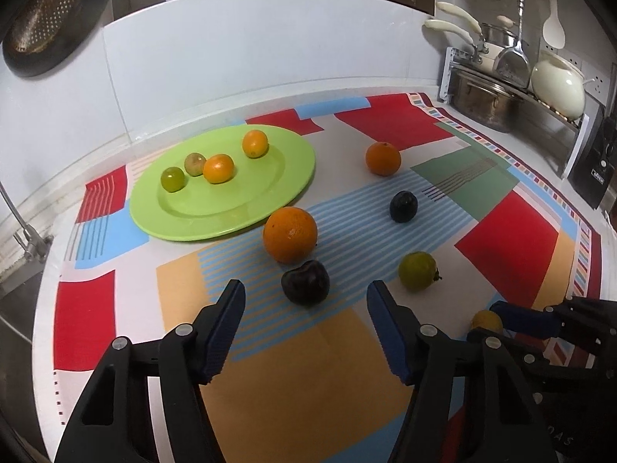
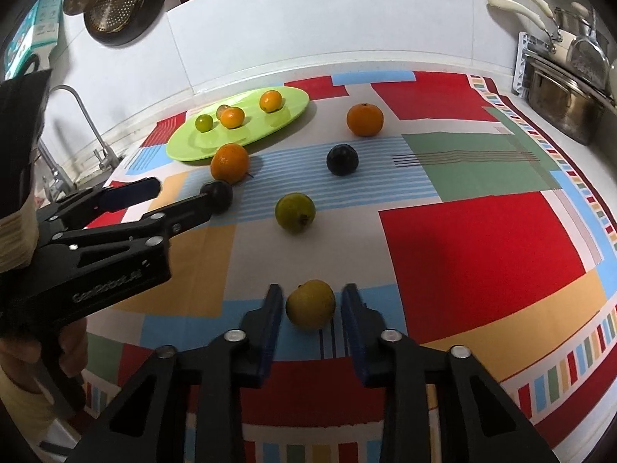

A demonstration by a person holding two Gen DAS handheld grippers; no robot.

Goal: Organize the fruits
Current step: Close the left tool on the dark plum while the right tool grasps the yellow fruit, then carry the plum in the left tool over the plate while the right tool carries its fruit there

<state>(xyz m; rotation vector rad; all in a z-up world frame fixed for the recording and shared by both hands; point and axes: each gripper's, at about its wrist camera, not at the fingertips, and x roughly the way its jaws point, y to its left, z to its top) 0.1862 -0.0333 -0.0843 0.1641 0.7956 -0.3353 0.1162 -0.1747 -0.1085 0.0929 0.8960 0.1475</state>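
Nearest your right hand-held gripper [image 2: 311,303] sits a yellow-green fruit [image 2: 311,303], resting on the patterned cloth [image 2: 482,262] right between the two blue pads, with a sliver of gap showing on each side, so the jaws are narrowed around it but not clamped. Your left hand-held gripper [image 1: 305,295] is spread wide and holds nothing; a dark plum [image 1: 305,282] lies on the cloth just ahead of its fingertips, roughly centred in the opening. Touching or almost touching that plum from behind is a large orange [image 1: 290,234], which sits just beside the rim of the green plate [image 1: 231,216]. On the plate you have four pieces: two small oranges [image 1: 218,168] [image 1: 255,143] and two small green fruits [image 1: 172,179] [image 1: 194,163], grouped toward its far side. Loose on the cloth, well apart from each other, are a second dark plum [image 1: 403,206], another orange [image 1: 383,159] farther back, and a green fruit with a stem [image 1: 418,271] to your right of the near plum. At the back right of the counter [image 1: 239,110] a rack holds metal pots [image 1: 486,102].
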